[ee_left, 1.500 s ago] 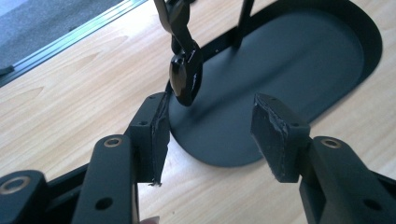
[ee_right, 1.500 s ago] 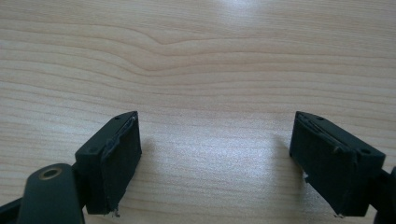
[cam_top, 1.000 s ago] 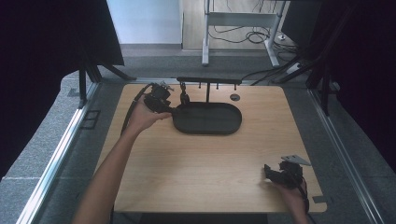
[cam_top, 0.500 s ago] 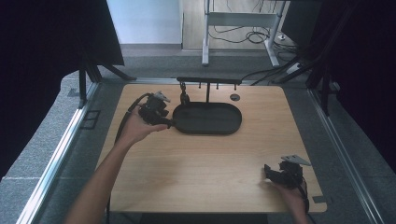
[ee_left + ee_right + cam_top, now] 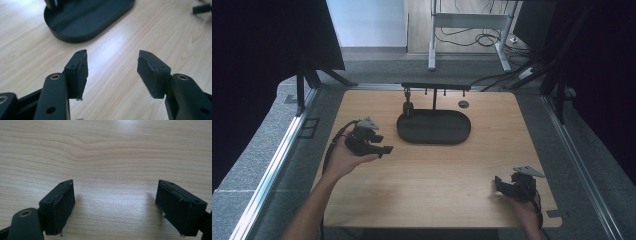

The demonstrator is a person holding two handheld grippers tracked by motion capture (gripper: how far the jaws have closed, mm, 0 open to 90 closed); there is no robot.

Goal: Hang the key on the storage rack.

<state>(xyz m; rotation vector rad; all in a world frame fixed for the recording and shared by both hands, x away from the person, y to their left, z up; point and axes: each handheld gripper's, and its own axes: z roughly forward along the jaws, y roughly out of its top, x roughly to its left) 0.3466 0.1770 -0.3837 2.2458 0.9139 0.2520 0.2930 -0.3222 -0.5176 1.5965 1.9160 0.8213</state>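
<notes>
Left gripper (image 5: 384,149) wide, empty, at 9 o'clock of black oval plastic tray (image 5: 434,127), probably lining up; right gripper (image 5: 498,183) wide, parked on light wooden surface (image 5: 437,180).

Light wooden table (image 5: 432,185); black oval tray (image 5: 434,127) at back centre; small dark disc (image 5: 463,104), maybe cap, behind it.

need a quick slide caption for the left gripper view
Left gripper held open and empty above the wooden table, jaws pointing toward the black oval tray.
</notes>
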